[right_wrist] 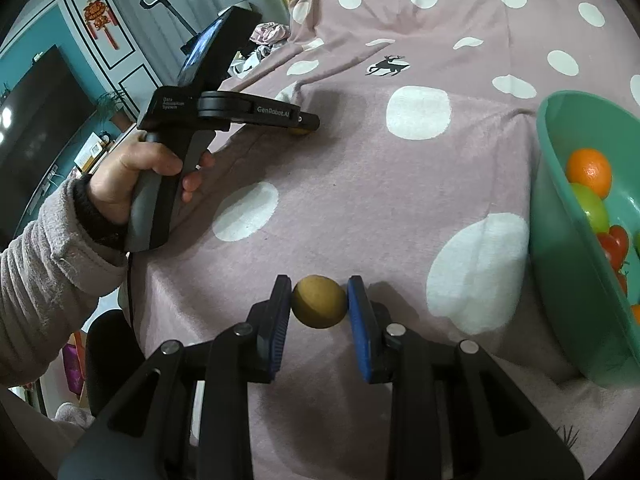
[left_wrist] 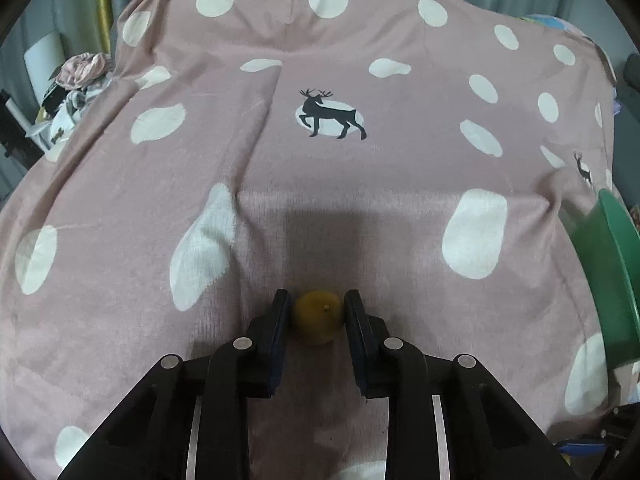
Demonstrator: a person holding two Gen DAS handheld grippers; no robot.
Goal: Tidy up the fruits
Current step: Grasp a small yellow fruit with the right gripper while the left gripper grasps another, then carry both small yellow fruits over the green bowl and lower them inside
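My left gripper (left_wrist: pixel 317 308) is shut on a small yellow-brown fruit (left_wrist: pixel 318 316), low over the pink spotted cloth (left_wrist: pixel 320 200). In the right wrist view this left gripper (right_wrist: pixel 308 124) shows from the side with the same fruit (right_wrist: pixel 299 132) at its tip. My right gripper (right_wrist: pixel 319 300) is shut on a second small yellow-brown fruit (right_wrist: pixel 319 302), held above the cloth. A green bowl (right_wrist: pixel 560 240) stands to the right and holds an orange (right_wrist: pixel 590 170), a green fruit (right_wrist: pixel 590 204) and red fruits (right_wrist: pixel 614 244). The bowl's rim shows in the left wrist view (left_wrist: pixel 616 264).
The cloth (right_wrist: pixel 360 200) covers the whole table and is creased. A pile of clothes (left_wrist: pixel 80 76) lies beyond the far left edge. A TV (right_wrist: pixel 36 120) and a wall are at the left. The person's hand (right_wrist: pixel 148 172) holds the left gripper's handle.
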